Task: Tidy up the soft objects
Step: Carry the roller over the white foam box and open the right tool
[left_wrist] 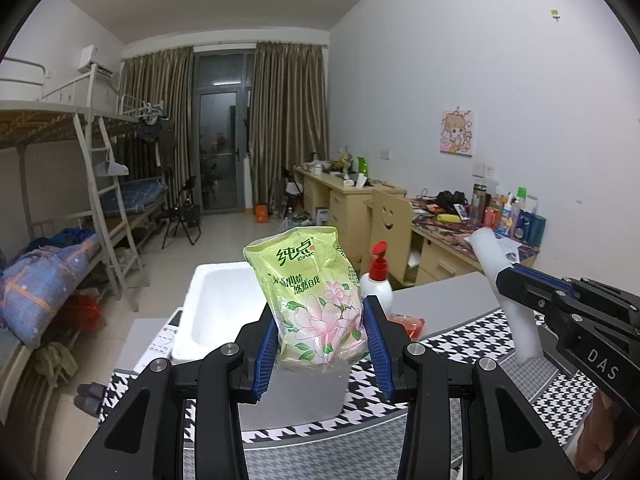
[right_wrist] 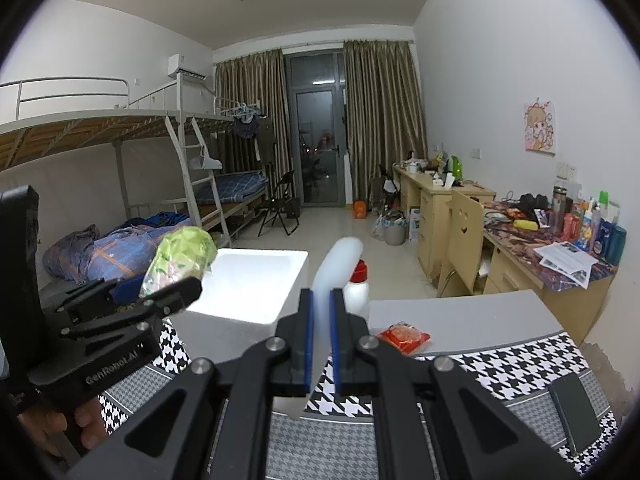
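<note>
My left gripper (left_wrist: 322, 320) is shut on a green tissue pack (left_wrist: 308, 292) with pink flowers, held upright above the table in front of a white foam box (left_wrist: 216, 308). The right wrist view shows the same pack (right_wrist: 180, 260) sticking up out of the left gripper (right_wrist: 188, 290). My right gripper (right_wrist: 320, 312) is shut on a white foam stick (right_wrist: 338, 260), which points up and away and also hangs below the pads. From the left wrist view, that stick (left_wrist: 516, 312) and the right gripper (left_wrist: 506, 280) are at the right, apart from the pack.
A white bottle with a red pump (right_wrist: 358, 292) stands beside the foam box (right_wrist: 252, 284). A red-orange packet (right_wrist: 404, 336) lies on the grey tabletop, and a dark phone (right_wrist: 574, 416) rests on the houndstooth cloth (right_wrist: 520, 364). Desks, a chair and bunk beds stand beyond.
</note>
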`<state>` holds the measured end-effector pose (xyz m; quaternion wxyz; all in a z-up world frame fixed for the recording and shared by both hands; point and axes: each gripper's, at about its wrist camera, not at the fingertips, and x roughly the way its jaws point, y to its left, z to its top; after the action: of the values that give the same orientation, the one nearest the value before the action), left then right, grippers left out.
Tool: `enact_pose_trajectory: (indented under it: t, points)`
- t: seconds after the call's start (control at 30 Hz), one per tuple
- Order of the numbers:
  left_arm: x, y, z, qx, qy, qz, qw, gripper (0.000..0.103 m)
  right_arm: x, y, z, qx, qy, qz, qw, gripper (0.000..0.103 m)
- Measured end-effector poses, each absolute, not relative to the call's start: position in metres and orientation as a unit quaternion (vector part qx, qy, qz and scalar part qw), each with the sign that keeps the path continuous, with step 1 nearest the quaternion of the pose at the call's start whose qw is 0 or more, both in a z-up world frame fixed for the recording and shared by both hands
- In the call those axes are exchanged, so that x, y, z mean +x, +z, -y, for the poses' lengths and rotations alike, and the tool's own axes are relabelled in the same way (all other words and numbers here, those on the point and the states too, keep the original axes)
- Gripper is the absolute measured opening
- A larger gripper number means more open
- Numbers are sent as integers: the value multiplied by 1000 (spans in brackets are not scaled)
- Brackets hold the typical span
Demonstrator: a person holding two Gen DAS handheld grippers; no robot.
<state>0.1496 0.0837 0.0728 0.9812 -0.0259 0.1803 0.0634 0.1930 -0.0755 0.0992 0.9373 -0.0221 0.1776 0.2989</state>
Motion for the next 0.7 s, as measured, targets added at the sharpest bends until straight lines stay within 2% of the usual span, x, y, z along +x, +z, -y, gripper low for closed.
enact_pose_trajectory:
  t: [0.7]
  points:
    - [155, 77, -119, -23, 115, -179, 977, 43, 215, 103, 24, -58, 324, -187, 926, 10]
